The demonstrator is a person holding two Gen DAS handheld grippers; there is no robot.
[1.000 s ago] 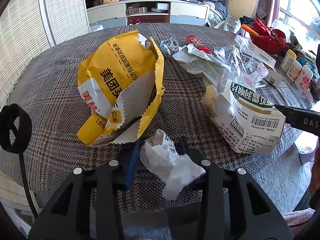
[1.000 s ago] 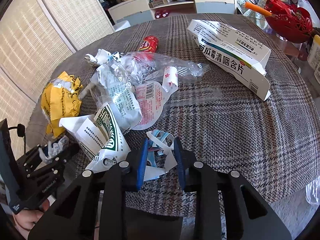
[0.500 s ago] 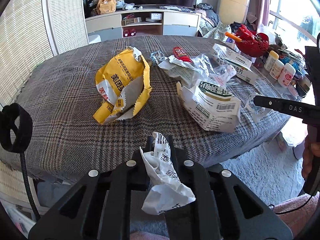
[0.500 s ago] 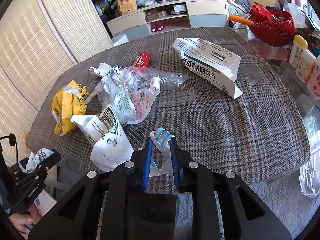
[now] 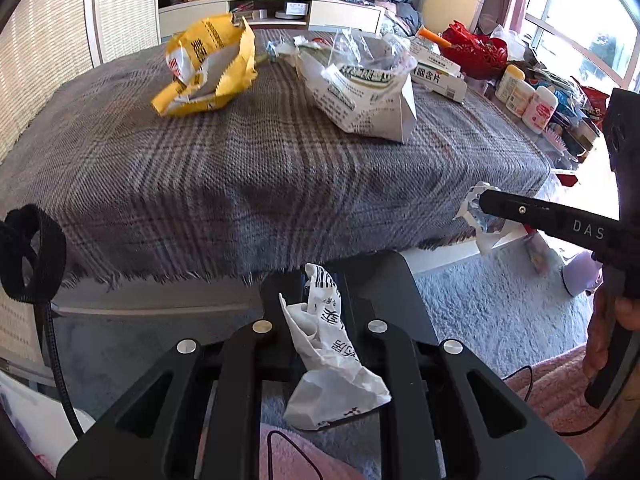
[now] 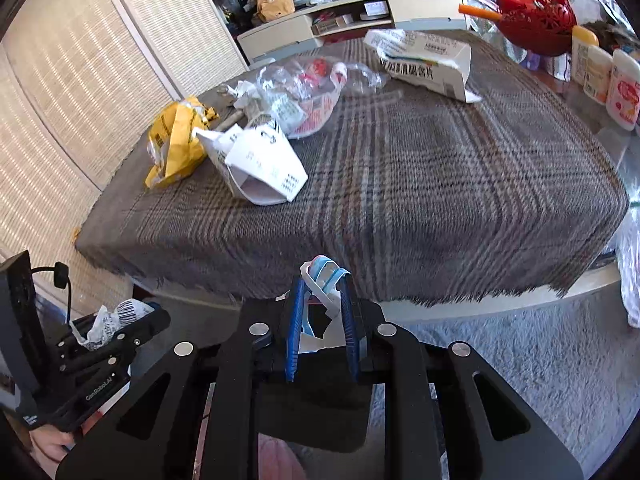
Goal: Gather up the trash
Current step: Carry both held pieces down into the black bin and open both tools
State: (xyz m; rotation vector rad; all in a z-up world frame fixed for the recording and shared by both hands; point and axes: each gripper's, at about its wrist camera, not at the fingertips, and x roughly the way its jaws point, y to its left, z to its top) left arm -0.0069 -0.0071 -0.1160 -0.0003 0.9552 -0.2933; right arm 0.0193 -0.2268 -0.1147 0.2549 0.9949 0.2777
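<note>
Yellow bag [image 5: 208, 68] and white carton [image 5: 360, 100] lie on the plaid tablecloth [image 5: 240, 168] — apart.

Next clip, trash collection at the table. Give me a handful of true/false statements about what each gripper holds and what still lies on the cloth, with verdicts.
1. The left gripper is shut on a crumpled white paper scrap. True.
2. The right gripper is empty. False: it is shut on a blue and white torn wrapper.
3. A yellow paper bag lies on the plaid tablecloth. True.
4. Both grippers hover over the middle of the table. False: both are off its near edge, above the carpet.
5. The white medicine box sits in the red basket. False: it lies on the cloth, apart from the basket.
</note>
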